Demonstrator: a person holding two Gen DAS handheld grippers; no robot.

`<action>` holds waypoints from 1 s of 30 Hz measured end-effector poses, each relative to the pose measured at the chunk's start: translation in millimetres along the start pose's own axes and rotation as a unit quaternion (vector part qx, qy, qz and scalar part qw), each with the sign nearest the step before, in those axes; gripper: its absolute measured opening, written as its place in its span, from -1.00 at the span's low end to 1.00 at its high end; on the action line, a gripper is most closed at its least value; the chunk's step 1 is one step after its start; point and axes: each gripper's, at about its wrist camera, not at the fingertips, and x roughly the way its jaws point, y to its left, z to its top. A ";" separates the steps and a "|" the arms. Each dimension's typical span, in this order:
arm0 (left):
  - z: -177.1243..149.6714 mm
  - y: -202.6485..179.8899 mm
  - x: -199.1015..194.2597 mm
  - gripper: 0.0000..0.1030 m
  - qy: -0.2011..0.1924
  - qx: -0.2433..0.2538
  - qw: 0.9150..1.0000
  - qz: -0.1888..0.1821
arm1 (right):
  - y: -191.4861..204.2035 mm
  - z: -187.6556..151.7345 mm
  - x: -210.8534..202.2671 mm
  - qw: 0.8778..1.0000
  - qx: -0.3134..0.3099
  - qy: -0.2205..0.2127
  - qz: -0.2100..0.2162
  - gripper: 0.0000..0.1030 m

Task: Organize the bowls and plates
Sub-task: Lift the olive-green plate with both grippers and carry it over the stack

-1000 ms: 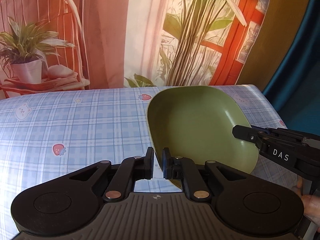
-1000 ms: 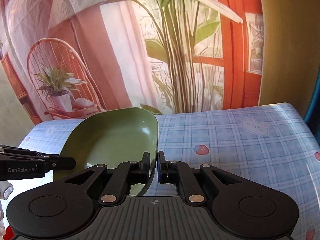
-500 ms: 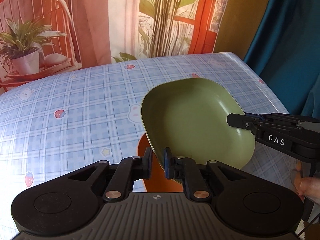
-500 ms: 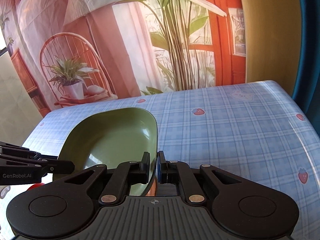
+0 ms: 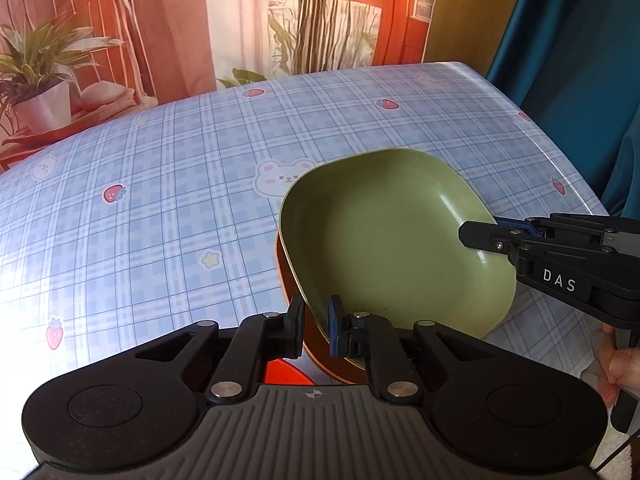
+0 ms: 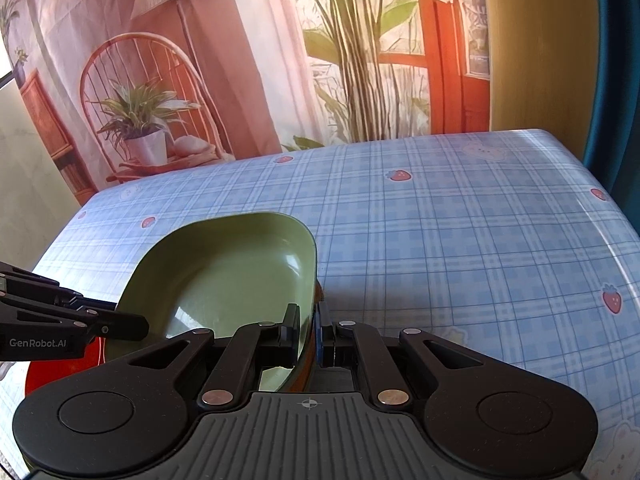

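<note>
Both my grippers clenched on green bowl (image 5: 384, 236): left gripper (image 5: 314, 326) on near rim, right gripper (image 6: 307, 334) on opposite rim. Bowl hangs over brown dish (image 5: 292, 292) on bench (image 5: 160, 184). Keep level, centre it, lower evenly, release both together.

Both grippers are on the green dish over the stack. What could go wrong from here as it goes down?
1. Each gripper, left gripper and right gripper, pinches only the thin rim of the green square melamine dish; it may slip or tilt if one opens first.
2. The brown dish beneath sits offset, so nesting may be crooked.
3. The lower fingers could get trapped between the two dishes.
</note>
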 end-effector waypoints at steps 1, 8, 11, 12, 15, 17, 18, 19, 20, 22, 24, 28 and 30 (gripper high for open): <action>0.9 -0.1 0.6 -0.75 0.002 -0.001 1.000 0.000 | -0.2 -0.7 0.4 1.000 0.002 0.002 0.000 -0.86; 0.7 3.0 5.0 -0.75 0.007 -0.002 1.000 0.002 | 4.2 -4.5 2.7 1.000 -0.006 0.005 -0.001 -0.86; -1.0 3.4 4.7 -0.75 0.011 -0.004 1.000 0.003 | 7.4 -4.9 2.8 1.000 -0.015 0.005 -0.002 -0.85; -1.7 3.8 5.2 -0.75 0.012 -0.005 1.000 0.003 | 8.8 -5.6 2.2 1.000 -0.020 0.005 -0.004 -0.85; -2.3 2.7 6.0 -0.75 0.012 -0.006 1.000 0.003 | 11.8 -7.3 1.3 0.999 -0.032 0.002 -0.008 -0.85; -0.9 1.8 7.0 -0.75 0.011 -0.007 1.000 0.004 | 12.6 -7.7 0.8 0.999 -0.034 0.001 -0.010 -0.84; -0.3 1.8 7.1 -0.75 0.011 -0.006 1.000 0.004 | 12.8 -7.7 0.7 0.999 -0.034 0.001 -0.011 -0.84; -0.4 1.6 7.2 -0.75 0.011 -0.006 1.000 0.004 | 13.7 -7.7 0.5 0.999 -0.035 0.001 -0.012 -0.84; -0.2 1.5 7.1 -0.75 0.011 -0.006 1.000 0.004 | 14.1 -7.8 0.2 0.999 -0.037 0.001 -0.013 -0.84; -0.7 1.4 7.2 -0.75 0.010 -0.006 1.000 0.004 | 14.5 -7.4 -0.1 0.999 -0.039 0.001 -0.015 -0.80; -1.0 0.8 7.0 -0.75 0.007 -0.003 1.000 0.006 | 15.3 -7.9 -0.6 0.999 -0.042 -0.001 -0.020 -0.75; -2.1 -1.4 8.5 -0.75 0.004 0.005 1.000 0.010 | 14.6 -8.8 -1.7 0.999 -0.044 -0.001 -0.022 -0.70; -2.1 -1.5 8.8 -0.75 0.002 0.006 1.000 0.010 | 14.7 -9.7 -1.8 0.999 -0.045 0.000 -0.024 -0.70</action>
